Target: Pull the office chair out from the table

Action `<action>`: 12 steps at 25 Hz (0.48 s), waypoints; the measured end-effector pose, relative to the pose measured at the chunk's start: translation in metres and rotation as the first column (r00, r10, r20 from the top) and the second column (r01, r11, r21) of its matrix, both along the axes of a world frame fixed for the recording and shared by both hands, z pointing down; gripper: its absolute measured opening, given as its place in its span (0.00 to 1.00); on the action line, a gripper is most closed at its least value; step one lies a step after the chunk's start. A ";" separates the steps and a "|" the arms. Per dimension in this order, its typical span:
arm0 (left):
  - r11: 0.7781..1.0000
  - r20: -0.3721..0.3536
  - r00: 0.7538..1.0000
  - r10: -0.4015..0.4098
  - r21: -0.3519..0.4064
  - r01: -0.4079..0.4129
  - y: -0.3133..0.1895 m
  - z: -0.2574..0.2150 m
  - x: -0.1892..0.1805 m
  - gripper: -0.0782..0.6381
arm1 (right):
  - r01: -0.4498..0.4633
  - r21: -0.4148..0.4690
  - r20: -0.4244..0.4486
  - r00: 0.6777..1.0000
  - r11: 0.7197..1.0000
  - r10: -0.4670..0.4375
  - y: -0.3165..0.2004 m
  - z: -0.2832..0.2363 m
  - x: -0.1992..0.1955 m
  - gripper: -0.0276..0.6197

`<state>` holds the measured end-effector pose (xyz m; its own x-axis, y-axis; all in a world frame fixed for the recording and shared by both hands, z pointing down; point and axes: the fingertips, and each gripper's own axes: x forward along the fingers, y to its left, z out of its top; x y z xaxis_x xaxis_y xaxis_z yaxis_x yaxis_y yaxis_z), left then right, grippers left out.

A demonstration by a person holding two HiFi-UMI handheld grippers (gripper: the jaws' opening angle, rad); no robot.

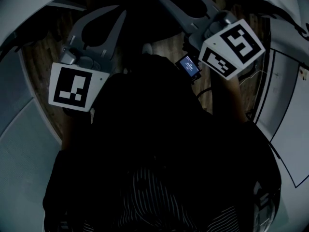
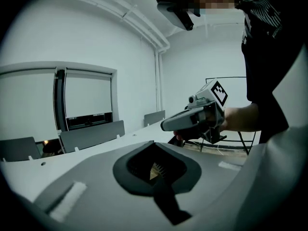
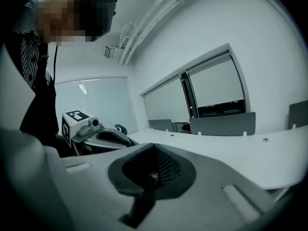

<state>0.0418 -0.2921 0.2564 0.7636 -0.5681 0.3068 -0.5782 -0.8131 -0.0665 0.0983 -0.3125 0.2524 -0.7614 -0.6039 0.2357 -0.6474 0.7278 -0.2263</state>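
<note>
Head view very dim; other views brighter, fisheye-warped, dark-cornered.

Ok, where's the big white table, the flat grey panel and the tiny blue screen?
Big white table (image 3: 269,153): right gripper view, bare top.
Flat grey panel (image 3: 222,124): right gripper view, its middle.
Tiny blue screen (image 1: 189,65): head view, lit face.

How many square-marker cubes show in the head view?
2. The left cube sits at the picture's mid-left, the right cube at upper right. None seems hidden, though the frame is dark.
</note>
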 end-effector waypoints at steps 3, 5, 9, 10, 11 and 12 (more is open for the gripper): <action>0.999 -0.001 1.000 -0.024 -0.027 0.024 0.000 0.000 -0.001 0.11 | 0.040 -0.018 0.010 0.999 0.999 -0.040 -0.003 0.005 -0.001 0.04; 0.999 0.004 1.000 -0.022 -0.041 0.023 -0.001 0.001 -0.001 0.11 | 0.060 -0.022 0.003 0.998 0.998 -0.060 -0.008 0.007 0.000 0.04; 0.997 0.027 0.999 0.036 -0.065 -0.034 0.004 0.008 0.001 0.11 | 0.077 -0.011 -0.018 0.997 0.997 -0.077 -0.013 0.011 0.003 0.04; 0.997 0.039 0.998 0.052 -0.066 -0.050 0.007 0.012 0.001 0.11 | 0.079 -0.008 -0.030 0.996 0.997 -0.079 -0.011 0.014 0.004 0.04; 0.996 0.057 0.996 0.067 -0.066 -0.063 0.011 0.016 0.000 0.11 | 0.078 -0.006 -0.045 0.996 0.997 -0.079 -0.009 0.018 0.006 0.04; 0.995 0.077 0.994 0.078 -0.070 -0.073 0.014 0.022 -0.002 0.11 | 0.073 -0.009 -0.062 0.995 0.997 -0.074 -0.007 0.022 0.007 0.04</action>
